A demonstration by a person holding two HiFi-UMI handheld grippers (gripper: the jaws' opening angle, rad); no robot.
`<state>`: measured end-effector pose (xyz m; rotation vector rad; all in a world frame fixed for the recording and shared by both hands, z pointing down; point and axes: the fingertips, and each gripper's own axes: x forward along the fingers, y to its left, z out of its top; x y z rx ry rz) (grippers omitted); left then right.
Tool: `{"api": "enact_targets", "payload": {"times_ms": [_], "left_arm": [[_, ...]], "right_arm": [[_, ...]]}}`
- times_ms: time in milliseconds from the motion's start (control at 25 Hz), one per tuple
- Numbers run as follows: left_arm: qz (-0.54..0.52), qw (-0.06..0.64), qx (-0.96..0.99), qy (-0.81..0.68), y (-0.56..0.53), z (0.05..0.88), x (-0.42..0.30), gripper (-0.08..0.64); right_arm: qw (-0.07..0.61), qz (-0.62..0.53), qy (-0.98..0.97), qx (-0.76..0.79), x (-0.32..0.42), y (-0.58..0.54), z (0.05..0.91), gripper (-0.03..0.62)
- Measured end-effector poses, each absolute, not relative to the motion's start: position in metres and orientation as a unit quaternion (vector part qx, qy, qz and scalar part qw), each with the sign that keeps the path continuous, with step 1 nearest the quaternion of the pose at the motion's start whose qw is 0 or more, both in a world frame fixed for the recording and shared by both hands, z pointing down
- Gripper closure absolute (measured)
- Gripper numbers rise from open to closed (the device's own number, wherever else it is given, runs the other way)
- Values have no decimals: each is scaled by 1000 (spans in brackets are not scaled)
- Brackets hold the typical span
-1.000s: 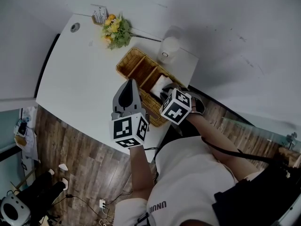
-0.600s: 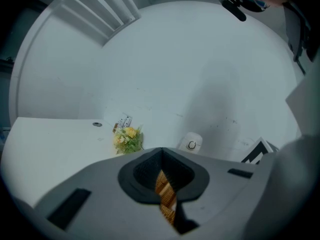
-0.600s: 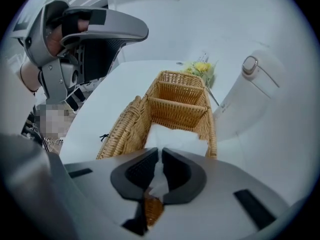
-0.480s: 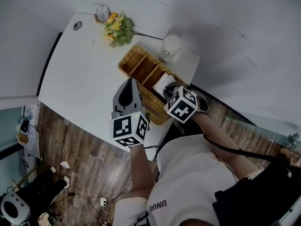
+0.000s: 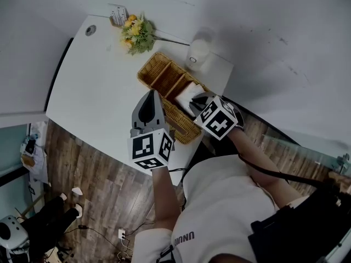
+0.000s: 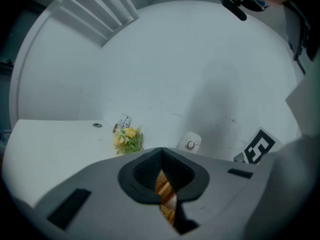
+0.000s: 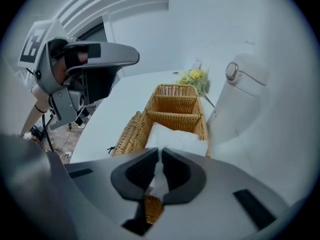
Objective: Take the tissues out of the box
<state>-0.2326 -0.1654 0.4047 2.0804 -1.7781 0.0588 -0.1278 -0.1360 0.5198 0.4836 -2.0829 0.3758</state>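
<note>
Extraction is at the pinch stage. Your right gripper (image 7: 160, 152) has just been closing and clamps a fold of the top tissue (image 7: 159, 178) between its pads, angled steeply down over the wicker basket (image 7: 127, 131). The rest of the tissue stack (image 5: 188, 95) lies in the basket's end compartment, the one nearest you; the other compartments look empty. Your left gripper (image 6: 162, 150) has its jaws together on nothing and hangs in the air beside the basket, apart from it.

Next, I judge, you need a straight lift up and back so the sheet peels off the stack. The basket is light and unheld, so it may drag or tip, and more than one sheet may come along. Bracing the rim with the left gripper would help.

The basket sits on a white table (image 5: 93, 92). Yellow flowers (image 5: 135, 34) and a white rounded appliance (image 5: 198, 53) stand beyond it, near the white wall. Wood-plank floor (image 5: 98, 185) lies below.
</note>
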Motion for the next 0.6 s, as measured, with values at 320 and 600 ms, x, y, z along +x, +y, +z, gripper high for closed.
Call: {"api": "enact_targets", "payload": {"times_ms": [320,600], "left_arm": [[23,199,743,-639,-164,404,-233,550],[27,195,744,-638,-164,402,-229,551]], "right_arm": [[450,145,-859,199,-129,-139,508,554],[435,140,-866,204,-129,-142,495,554]]}}
